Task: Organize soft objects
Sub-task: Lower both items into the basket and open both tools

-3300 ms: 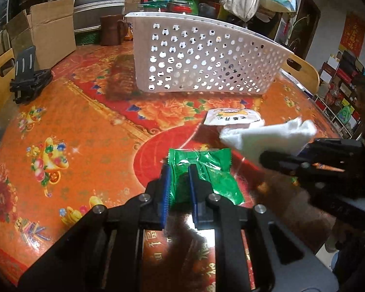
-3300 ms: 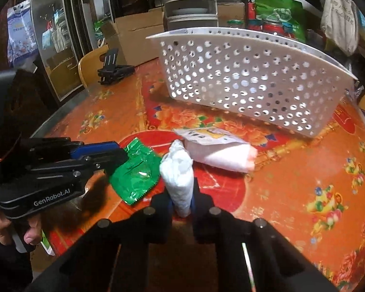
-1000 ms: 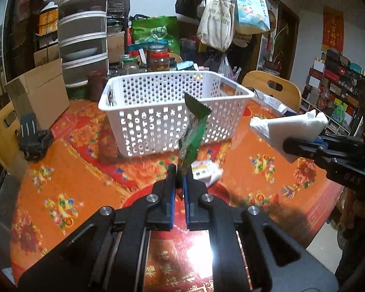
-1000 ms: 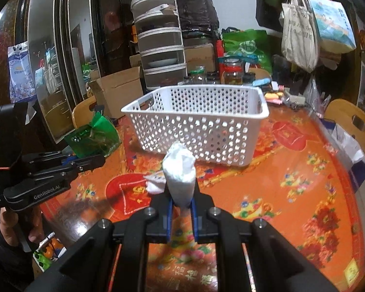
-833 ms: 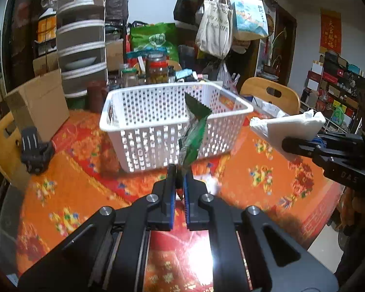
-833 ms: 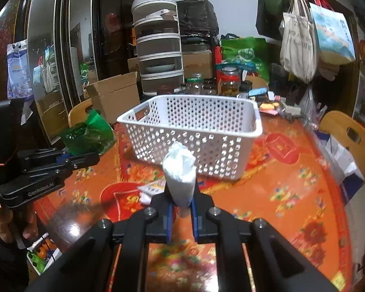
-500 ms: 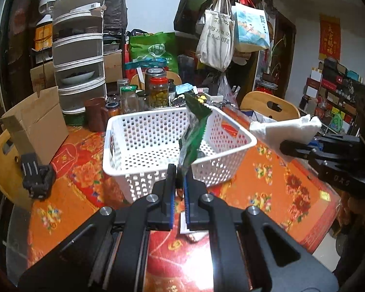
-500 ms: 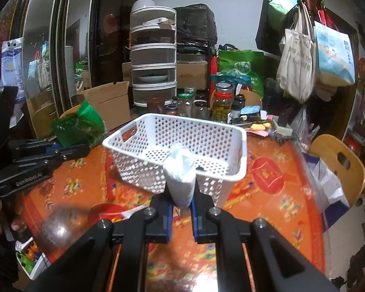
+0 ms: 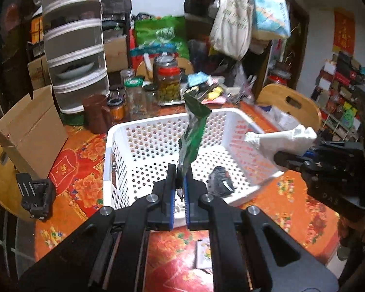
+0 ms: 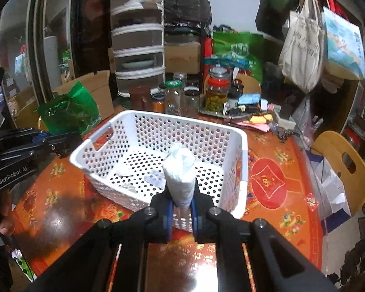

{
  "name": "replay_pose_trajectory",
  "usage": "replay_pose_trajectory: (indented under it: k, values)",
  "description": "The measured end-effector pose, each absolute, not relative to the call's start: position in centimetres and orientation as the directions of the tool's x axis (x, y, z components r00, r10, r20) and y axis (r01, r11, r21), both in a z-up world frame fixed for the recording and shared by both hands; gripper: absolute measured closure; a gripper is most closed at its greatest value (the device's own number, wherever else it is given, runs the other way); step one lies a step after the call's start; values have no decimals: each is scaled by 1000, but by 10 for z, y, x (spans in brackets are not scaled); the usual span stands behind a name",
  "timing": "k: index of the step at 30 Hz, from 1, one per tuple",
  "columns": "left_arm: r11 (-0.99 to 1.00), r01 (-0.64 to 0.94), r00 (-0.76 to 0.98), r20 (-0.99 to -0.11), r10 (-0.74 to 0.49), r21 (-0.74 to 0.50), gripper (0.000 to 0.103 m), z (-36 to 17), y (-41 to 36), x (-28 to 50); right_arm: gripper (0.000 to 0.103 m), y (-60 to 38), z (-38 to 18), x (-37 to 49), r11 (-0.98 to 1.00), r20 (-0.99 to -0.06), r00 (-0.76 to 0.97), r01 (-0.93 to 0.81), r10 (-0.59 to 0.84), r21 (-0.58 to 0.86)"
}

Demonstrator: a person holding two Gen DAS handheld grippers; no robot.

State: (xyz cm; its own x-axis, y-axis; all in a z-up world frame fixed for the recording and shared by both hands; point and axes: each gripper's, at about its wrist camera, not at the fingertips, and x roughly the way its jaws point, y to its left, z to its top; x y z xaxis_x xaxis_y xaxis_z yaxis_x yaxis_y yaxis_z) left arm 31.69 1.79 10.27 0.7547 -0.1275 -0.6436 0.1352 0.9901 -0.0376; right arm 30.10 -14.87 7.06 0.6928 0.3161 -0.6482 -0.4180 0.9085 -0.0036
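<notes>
Left gripper [image 9: 180,194] jaws pinched green packet [image 9: 193,133]; right gripper [image 10: 181,206] jaws clamped white soft roll [image 10: 180,175]. Both held above white basket [image 10: 242,170]. Advice: lower each well inside rim before opening, one after other, so nothing spilled outside.

Ahead of our jaws the white basket [image 10: 233,131] stands open-topped, its floor mostly bare; a black object [image 9: 220,181] lies on the near part of it. Beyond its far rim, jars [image 10: 215,92] crowd close. The orange table [image 10: 279,206] lies unobstructed to the right.
</notes>
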Motion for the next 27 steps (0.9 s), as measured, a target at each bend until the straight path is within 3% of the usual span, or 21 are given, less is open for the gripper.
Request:
replay_pose_trajectory:
  k: [19,27]
  values:
    - [996,83,552,-833,-36,13,98,27,15,422,93,-130,22,393,930,-815,549,-366,185,-35]
    - [995,98,510,-859,-48,3,97,6,7,435,92,-123,6,409,924,-854,492,-381,168,-37]
